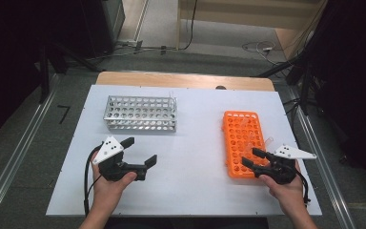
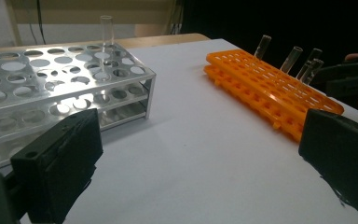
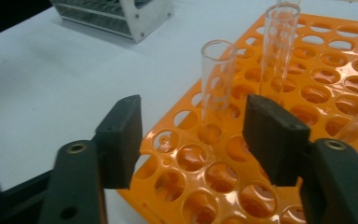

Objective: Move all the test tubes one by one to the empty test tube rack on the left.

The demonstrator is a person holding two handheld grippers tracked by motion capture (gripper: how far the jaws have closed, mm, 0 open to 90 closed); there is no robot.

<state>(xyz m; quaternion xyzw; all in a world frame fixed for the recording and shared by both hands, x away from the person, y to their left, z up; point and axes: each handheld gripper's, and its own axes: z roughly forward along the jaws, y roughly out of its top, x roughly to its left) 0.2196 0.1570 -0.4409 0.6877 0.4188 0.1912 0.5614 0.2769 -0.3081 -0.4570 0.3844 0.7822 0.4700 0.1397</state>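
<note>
On the white table, one glass tube already stands in the metal rack, while several tubes remain in the orange rack. The right gripper is spread wide around the nearest tube, not yet pinching it, and the left gripper waits released near the metal rack; most of the transfer seems left.

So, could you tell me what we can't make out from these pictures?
- Exact tube count in the orange rack: tubes too small and clear in the high view; right gripper view cuts off the rack.
- Far end of the metal rack: cut off by the left gripper view's edge.
- Rack holes behind the right gripper: hidden by its open jaws.
</note>
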